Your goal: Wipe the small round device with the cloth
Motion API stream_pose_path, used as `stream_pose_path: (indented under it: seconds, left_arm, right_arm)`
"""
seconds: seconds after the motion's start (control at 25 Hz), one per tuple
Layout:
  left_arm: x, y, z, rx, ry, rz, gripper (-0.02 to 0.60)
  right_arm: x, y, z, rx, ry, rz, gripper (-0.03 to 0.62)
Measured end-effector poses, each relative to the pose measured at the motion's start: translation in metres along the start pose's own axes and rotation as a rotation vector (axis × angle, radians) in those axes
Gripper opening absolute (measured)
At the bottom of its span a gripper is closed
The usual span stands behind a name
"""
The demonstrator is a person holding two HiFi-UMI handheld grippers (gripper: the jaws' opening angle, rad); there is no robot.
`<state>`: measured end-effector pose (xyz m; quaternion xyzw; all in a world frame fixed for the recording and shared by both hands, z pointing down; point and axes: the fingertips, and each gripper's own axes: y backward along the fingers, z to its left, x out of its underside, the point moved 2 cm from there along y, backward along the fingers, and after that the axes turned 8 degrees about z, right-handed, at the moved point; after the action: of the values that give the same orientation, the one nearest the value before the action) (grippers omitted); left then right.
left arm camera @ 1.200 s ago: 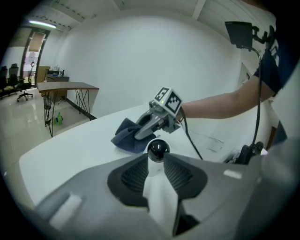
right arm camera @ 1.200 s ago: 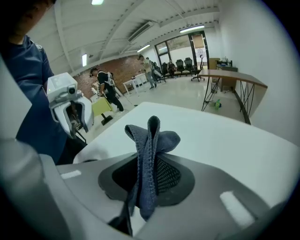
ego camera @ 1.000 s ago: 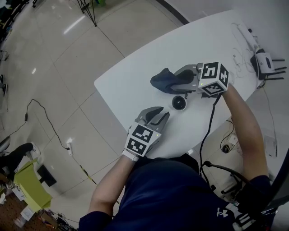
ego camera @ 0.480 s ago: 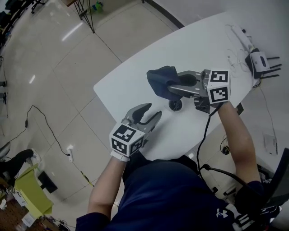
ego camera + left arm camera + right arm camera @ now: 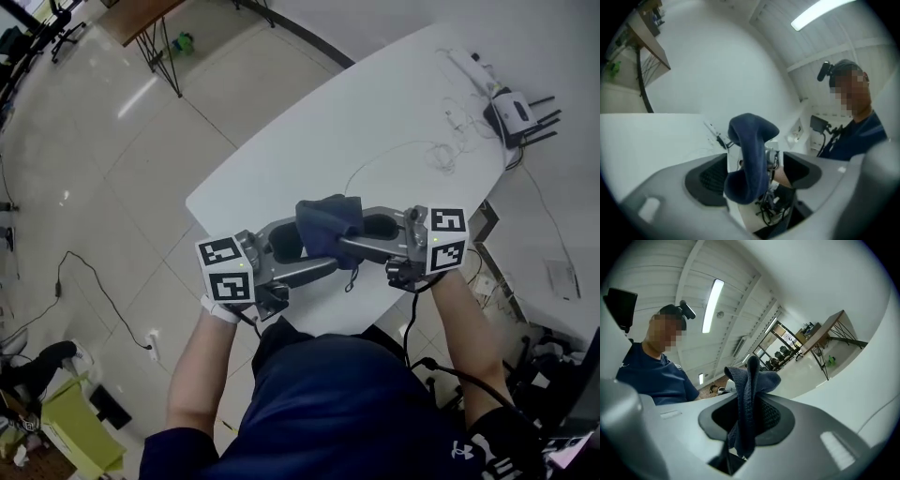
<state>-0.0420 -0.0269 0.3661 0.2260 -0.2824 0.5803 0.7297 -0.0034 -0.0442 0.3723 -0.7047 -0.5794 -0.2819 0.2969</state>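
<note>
Grey-bodied, your left tongs [image 5: 305, 248] stand wide, their jaws having just been opening; the pads are clear of the dark blue cloth [image 5: 328, 223] that hangs between them. The cloth is held in the air above the near edge of the white table [image 5: 394, 122]. Your right tongs [image 5: 349, 234], facing the left, are clamped narrow on that cloth.

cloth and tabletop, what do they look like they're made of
The cloth looks like soft dark blue fabric, matte, possibly knit or microfibre: it sags in limp folds with a fine woven texture. The tabletop is white, smooth and hard with a slight sheen, perhaps laminate or painted board; the pictures don't show which.
</note>
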Motion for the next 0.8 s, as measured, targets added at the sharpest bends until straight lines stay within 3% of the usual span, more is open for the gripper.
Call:
stream_pose_path:
  seconds: [0.04,0.08,0.12,0.28,0.32,0.36,0.44,0.48,0.52,0.6,0.64,0.68,0.8]
  left_arm:
    - [0.002,-0.003,-0.006,0.046,0.003,-0.004,0.336]
    - [0.003,-0.004,-0.011,0.083,0.009,-0.017,0.233]
    - [0.005,-0.005,-0.013,0.108,0.021,-0.031,0.168]
    - [0.019,-0.003,-0.008,0.131,0.095,-0.062,0.110]
    - [0.022,0.001,-0.002,0.122,0.121,-0.077,0.061]
    - [0.023,0.006,0.006,0.106,0.146,-0.096,0.061]
    - [0.023,0.022,0.029,0.018,0.160,-0.117,0.060]
    - [0.024,0.031,0.045,-0.075,0.133,-0.099,0.060]
    - [0.026,0.038,0.064,-0.199,0.080,-0.047,0.060]
    - [0.035,0.042,0.099,-0.445,-0.076,0.149,0.057]
    - [0.039,0.034,0.107,-0.507,-0.146,0.254,0.057]
    - [0.041,0.021,0.107,-0.505,-0.192,0.334,0.055]
    - [0.050,-0.033,0.091,-0.352,-0.210,0.472,0.055]
  right_arm:
    - [0.004,-0.002,0.004,-0.003,-0.007,-0.008,0.081]
    - [0.008,-0.002,0.008,-0.010,-0.022,-0.022,0.081]
    - [0.011,-0.002,0.010,-0.017,-0.043,-0.041,0.081]
    - [0.027,0.006,0.007,0.013,-0.145,-0.140,0.081]
    - [0.032,0.011,0.002,0.039,-0.180,-0.179,0.150]
    - [0.037,0.017,-0.005,0.074,-0.214,-0.219,0.179]
    - [0.048,0.033,-0.023,0.201,-0.264,-0.278,0.178]
    - [0.055,0.044,-0.034,0.300,-0.277,-0.292,0.169]
    - [0.061,0.056,-0.045,0.410,-0.286,-0.302,0.145]
    - [0.073,0.082,-0.063,0.586,-0.316,-0.342,0.113]
    - [0.076,0.094,-0.068,0.633,-0.338,-0.373,0.103]
    - [0.078,0.103,-0.071,0.659,-0.360,-0.403,0.097]
    - [0.083,0.114,-0.071,0.667,-0.395,-0.455,0.083]
